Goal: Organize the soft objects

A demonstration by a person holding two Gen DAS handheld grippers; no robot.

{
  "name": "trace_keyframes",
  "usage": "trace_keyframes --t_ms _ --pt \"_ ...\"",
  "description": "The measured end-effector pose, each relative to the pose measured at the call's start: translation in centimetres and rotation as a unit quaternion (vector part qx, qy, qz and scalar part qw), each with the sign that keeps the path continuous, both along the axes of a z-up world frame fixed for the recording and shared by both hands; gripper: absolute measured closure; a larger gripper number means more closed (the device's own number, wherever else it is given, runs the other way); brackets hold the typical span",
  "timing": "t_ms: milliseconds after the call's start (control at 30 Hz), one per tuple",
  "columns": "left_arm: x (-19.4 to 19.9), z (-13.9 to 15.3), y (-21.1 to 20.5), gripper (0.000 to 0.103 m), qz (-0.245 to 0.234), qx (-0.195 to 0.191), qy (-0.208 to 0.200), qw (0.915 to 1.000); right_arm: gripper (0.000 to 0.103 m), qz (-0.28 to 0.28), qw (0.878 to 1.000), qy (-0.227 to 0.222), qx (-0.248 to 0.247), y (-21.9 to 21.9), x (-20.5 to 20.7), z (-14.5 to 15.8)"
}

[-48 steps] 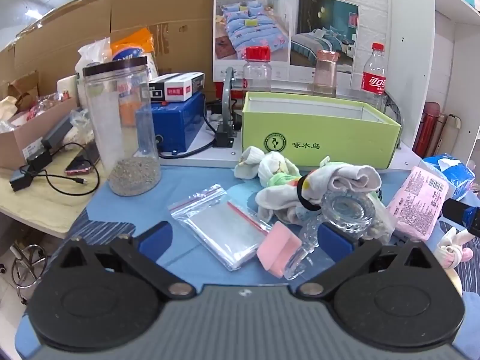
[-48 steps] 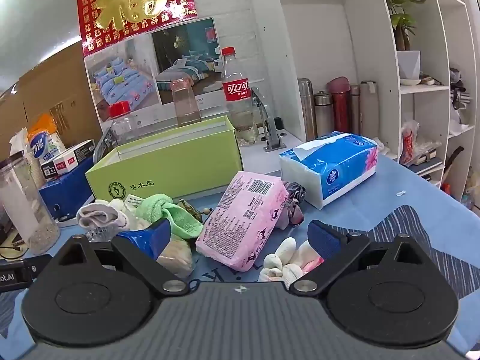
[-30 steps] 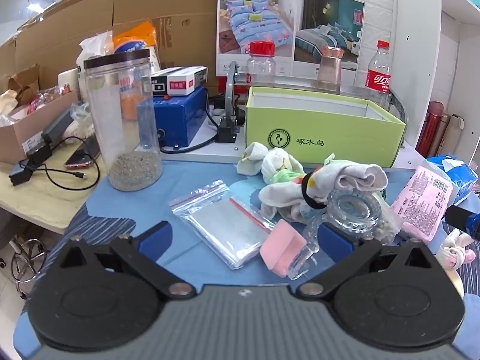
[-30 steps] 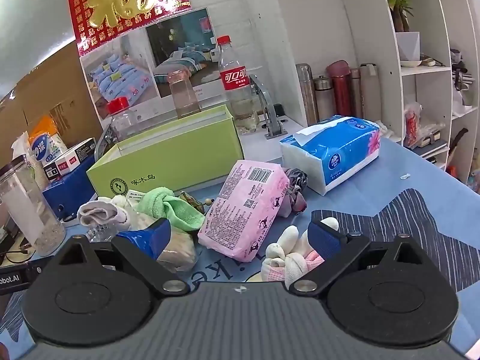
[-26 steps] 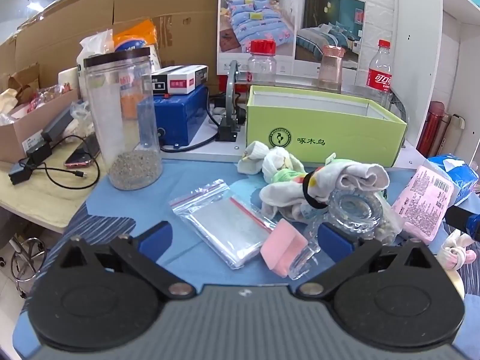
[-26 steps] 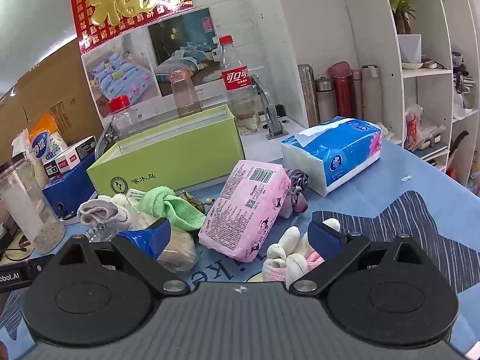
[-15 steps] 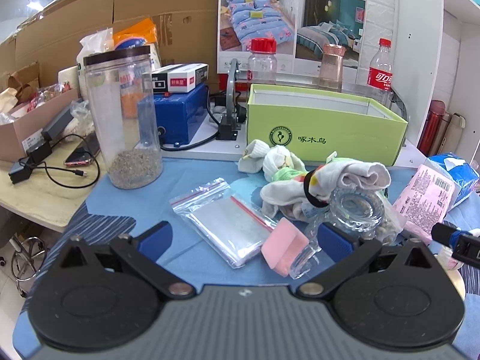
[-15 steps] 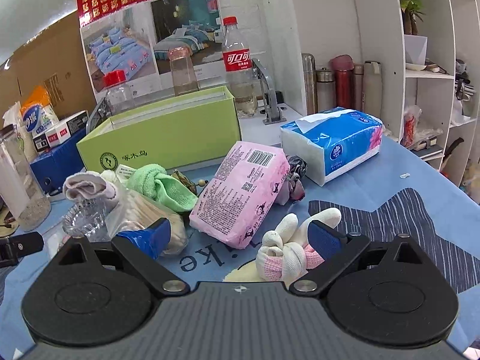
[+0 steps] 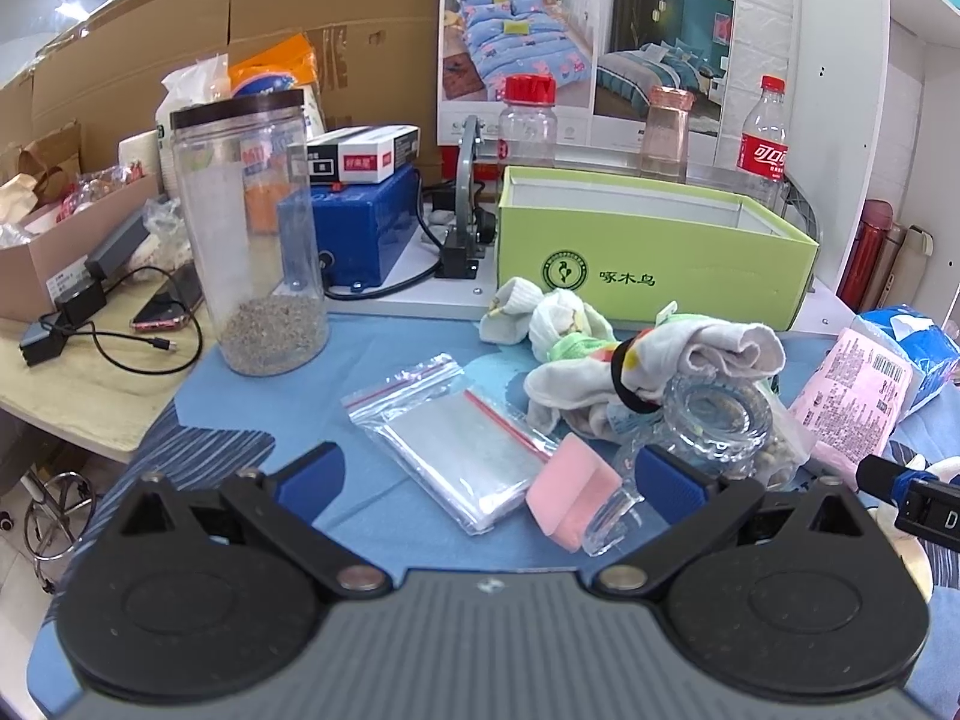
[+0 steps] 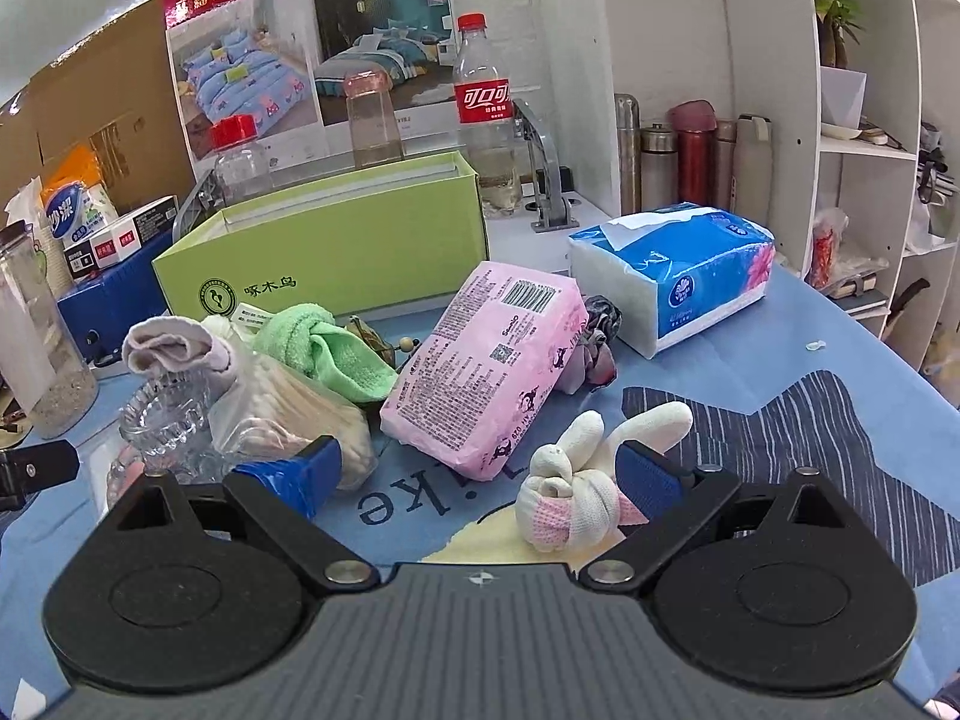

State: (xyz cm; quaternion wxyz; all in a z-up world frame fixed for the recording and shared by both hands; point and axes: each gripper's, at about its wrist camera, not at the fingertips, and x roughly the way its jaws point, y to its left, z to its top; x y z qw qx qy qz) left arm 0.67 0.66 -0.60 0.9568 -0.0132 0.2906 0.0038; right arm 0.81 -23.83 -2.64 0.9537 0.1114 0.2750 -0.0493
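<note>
The knotted glove [image 10: 570,492] is seen on the blue worktop [image 10: 780,360] just inside the right finger of the right tongs [image 10: 474,474], its white fingers pointing up and away toward the pink pack [image 10: 486,360]. The right tongs are spread wide and hold nothing; they are judged the nearer pair, needing a slight shift right to centre the bundle. The left tongs [image 9: 489,471] are likewise wide open and empty over the zip bag [image 9: 456,444], with the green box [image 10: 336,246] behind.

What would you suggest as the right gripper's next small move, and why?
Probably ease the right gripper rightward and down to straddle the knotted white glove: its jaws are open, and the glove lies just inside the right finger, apart from the pink pack.
</note>
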Motion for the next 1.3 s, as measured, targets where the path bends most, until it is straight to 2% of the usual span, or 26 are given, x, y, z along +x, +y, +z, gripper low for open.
trace_keyframes --t_ms 833,1067,1300 --pt "0.1 -0.1 0.2 0.000 0.001 -0.001 0.004 1.0000 0.017 0.002 1.000 0.001 -0.009 0.2 0.1 0.0" --pt "-0.2 0.3 0.5 0.000 0.003 -0.004 -0.001 1.0000 0.017 -0.006 1.000 -0.009 -0.008 -0.1 -0.6 0.8" --pt "0.4 0.5 3.3 0.000 0.031 0.009 0.005 0.9995 0.017 -0.020 1.000 -0.005 -0.010 -1.3 -1.2 0.8"
